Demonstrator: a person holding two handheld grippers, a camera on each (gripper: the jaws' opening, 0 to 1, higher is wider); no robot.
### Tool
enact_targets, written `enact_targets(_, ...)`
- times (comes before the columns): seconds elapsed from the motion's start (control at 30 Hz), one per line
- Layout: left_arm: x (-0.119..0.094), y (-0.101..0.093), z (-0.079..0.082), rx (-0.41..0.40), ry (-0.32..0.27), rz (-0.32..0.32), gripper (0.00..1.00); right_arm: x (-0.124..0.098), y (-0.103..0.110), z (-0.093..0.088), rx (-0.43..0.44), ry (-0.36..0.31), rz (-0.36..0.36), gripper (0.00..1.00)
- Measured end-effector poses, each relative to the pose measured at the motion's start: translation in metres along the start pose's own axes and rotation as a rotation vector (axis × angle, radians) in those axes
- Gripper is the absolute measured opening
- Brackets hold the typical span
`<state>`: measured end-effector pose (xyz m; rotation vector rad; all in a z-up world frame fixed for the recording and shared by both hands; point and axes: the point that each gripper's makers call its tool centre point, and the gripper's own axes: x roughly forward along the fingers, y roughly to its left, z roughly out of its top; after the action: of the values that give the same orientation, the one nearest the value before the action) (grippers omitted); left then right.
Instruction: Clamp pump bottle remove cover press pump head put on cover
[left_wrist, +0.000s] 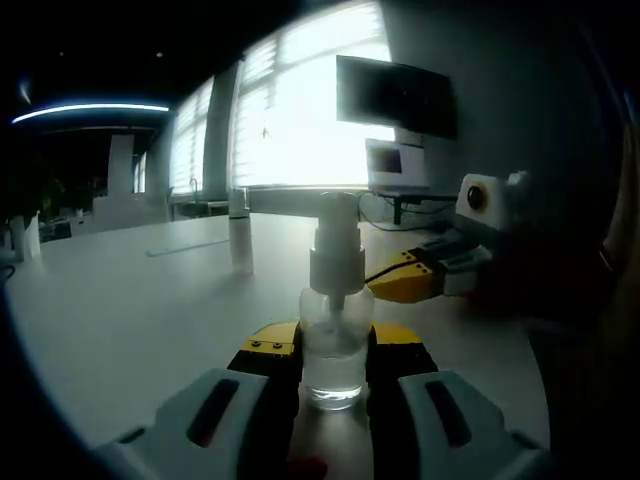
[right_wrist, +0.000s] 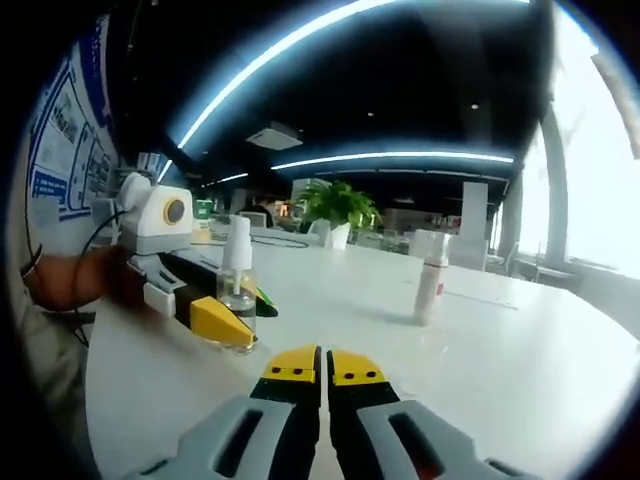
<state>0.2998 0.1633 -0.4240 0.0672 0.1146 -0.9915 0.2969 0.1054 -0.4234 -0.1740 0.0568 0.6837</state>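
We see the pump bottle (left_wrist: 335, 345) standing upright on the white table (left_wrist: 130, 320) in the left gripper view, a small clear bottle with a white pump head (left_wrist: 337, 245) on top; the pump head is bare, with no cover on it. The left gripper (left_wrist: 335, 350) has the bottle clamped between its yellow-tipped jaws, which press against the clear body from both sides, low down near the base. Behind the bottle and to its left in this view stands the cover (left_wrist: 240, 235), a tall pale cap set upright on the table, well apart from the bottle; the right gripper (left_wrist: 420, 280) comes in from the right of this view, its yellow tip pointing toward the bottle, near it but not touching.

In the right gripper view we find the same bottle (right_wrist: 238, 290) on the left, held by the left gripper (right_wrist: 215, 320), with a person's hand (right_wrist: 70, 280) behind it; the cover (right_wrist: 430, 275) stands upright further right on the table (right_wrist: 480, 370), apart from everything else. The right gripper (right_wrist: 323, 365) has its two jaws drawn together with only a thin line between the yellow tips, and we see nothing held in them. A potted plant (right_wrist: 340, 210) stands at the far side of the table; a dark monitor (left_wrist: 395, 95) hangs by the bright windows (left_wrist: 310, 100).
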Motion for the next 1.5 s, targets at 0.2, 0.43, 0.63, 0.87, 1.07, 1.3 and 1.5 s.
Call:
enact_targets(0.2, 0.0, 0.0, 0.0, 0.0, 0.0, 0.0, 0.16, 0.001, 0.005, 0.0, -0.041, 0.011, 0.003, 0.0)
enact_targets(0.43, 0.0, 0.003, -0.001, -0.001, -0.001, 0.0, 0.16, 0.001, 0.004, -0.001, -0.045, 0.012, 0.001, 0.0)
enact_targets(0.63, 0.0, 0.003, -0.001, -0.003, -0.001, 0.0, 0.16, 0.002, 0.009, 0.0, -0.051, 0.017, 0.025, 0.0)
enact_targets(0.87, 0.0, 0.001, -0.001, -0.005, -0.001, -0.001, 0.16, 0.005, 0.015, 0.001, -0.084, 0.033, 0.036, 0.0)
enact_targets(1.07, 0.0, 0.0, 0.0, -0.004, -0.001, -0.001, 0.16, 0.004, 0.013, 0.007, -0.134, 0.02, 0.02, 0.0)
enact_targets(1.3, 0.0, 0.0, 0.0, -0.004, -0.001, -0.001, 0.16, 0.003, 0.013, 0.027, -0.147, 0.022, 0.031, 0.0)
enact_targets(1.5, 0.0, 0.002, -0.001, -0.003, -0.001, -0.001, 0.16, 0.003, 0.011, 0.043, -0.165, 0.066, 0.046, 0.0)
